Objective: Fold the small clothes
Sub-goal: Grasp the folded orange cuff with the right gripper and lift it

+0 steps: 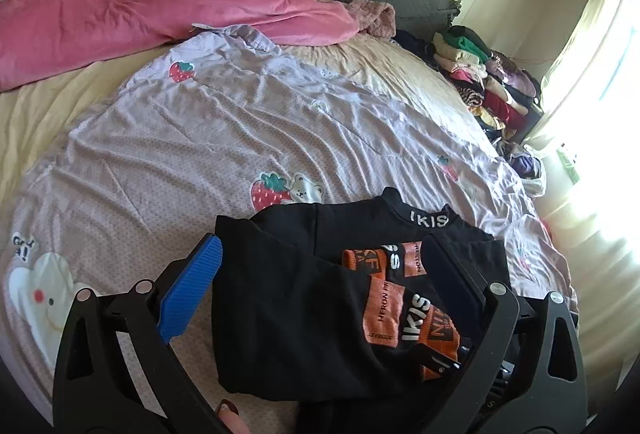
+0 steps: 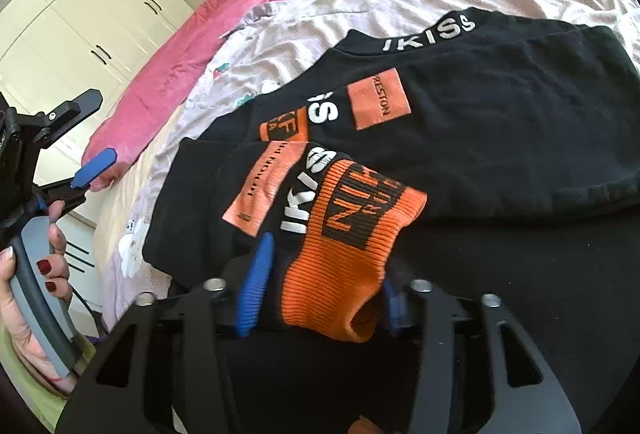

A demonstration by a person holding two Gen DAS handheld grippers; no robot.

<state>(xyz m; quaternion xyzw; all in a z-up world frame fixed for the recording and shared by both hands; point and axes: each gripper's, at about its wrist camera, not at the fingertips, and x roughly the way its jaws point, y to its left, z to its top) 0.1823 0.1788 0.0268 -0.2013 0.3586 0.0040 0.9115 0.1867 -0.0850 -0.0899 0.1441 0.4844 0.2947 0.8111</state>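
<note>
mid-fold on a black top (image 1: 304, 298) lying on the bed (image 1: 48, 106), on a lilac sheet (image 1: 192, 138). one sleeve is already laid across the front; its orange cuff (image 2: 340, 258) sits between the blue pads of the right gripper (image 2: 320, 294), which looks clamped on it. left gripper (image 1: 332, 298) is wide open, holds nothing, jaws straddling the near part of the top; from the right wrist view it hangs off to the side, in a hand (image 2: 24, 298).

top's long axis runs from the collar, lettered, at the far end toward the camera; collar points away, hem near, partly hidden. sleeve lies slantwise over the chest.

next, my guess: right carries the cuff inward and lays it flat, then lets go; left takes the hem or side for the next fold. keep the sleeve from bunching.
</note>
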